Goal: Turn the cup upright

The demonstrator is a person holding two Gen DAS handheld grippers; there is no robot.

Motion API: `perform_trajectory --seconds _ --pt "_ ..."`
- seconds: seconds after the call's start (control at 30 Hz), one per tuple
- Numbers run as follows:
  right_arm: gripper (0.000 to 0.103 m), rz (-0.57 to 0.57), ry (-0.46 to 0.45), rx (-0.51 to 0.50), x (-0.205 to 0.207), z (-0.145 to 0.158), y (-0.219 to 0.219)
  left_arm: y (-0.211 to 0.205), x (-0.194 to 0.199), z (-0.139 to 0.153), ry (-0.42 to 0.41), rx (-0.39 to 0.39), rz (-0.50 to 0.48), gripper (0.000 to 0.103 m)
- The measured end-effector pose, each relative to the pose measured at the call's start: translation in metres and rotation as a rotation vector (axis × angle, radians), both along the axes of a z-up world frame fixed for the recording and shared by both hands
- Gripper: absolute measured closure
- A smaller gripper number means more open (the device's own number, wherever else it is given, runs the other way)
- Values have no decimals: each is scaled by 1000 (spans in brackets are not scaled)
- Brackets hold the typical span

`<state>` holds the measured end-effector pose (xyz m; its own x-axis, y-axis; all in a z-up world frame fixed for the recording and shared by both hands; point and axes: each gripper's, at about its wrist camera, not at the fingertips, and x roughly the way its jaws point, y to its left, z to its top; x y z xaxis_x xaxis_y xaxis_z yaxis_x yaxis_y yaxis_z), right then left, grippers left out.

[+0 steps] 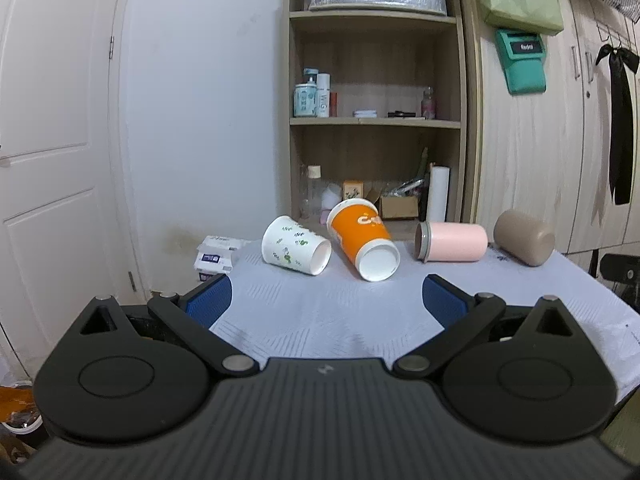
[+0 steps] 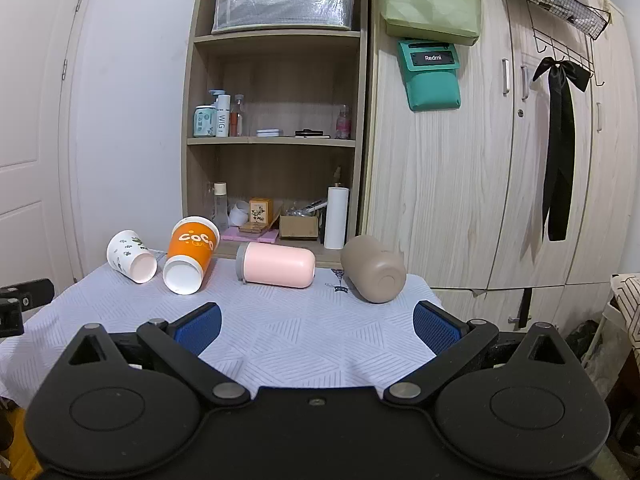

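Several cups lie on their sides along the far edge of the cloth-covered table. From left: a white floral paper cup, an orange paper cup, a pink cup with a grey rim, and a tan cup. My left gripper is open and empty, short of the paper cups. My right gripper is open and empty, short of the pink and tan cups.
A wooden shelf unit with bottles and boxes stands behind the table, and a wardrobe to its right. A tissue pack lies at the table's far left corner. A white door is at left. The left gripper's body shows at the right wrist view's left edge.
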<state>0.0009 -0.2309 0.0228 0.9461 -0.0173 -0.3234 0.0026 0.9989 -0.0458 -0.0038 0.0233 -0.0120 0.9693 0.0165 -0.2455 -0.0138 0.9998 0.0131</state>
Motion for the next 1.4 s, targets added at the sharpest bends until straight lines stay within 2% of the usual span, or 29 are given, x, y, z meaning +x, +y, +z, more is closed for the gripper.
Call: perform_trajectory --seconds 0.33,1.03,1.27,1.4 --pt "0 9 -20 -6 -4 4 2 3 -6 3 -58 -24 -10 0" --pt "0 19 -18 -12 -3 2 3 5 -1 4 -37 -42 -3 0" --pt "0 51 5 0 11 -2 4 16 30 26 59 -90 -19 0" --pt "0 119 29 28 31 0 8 30 69 41 164 -120 -32 0"
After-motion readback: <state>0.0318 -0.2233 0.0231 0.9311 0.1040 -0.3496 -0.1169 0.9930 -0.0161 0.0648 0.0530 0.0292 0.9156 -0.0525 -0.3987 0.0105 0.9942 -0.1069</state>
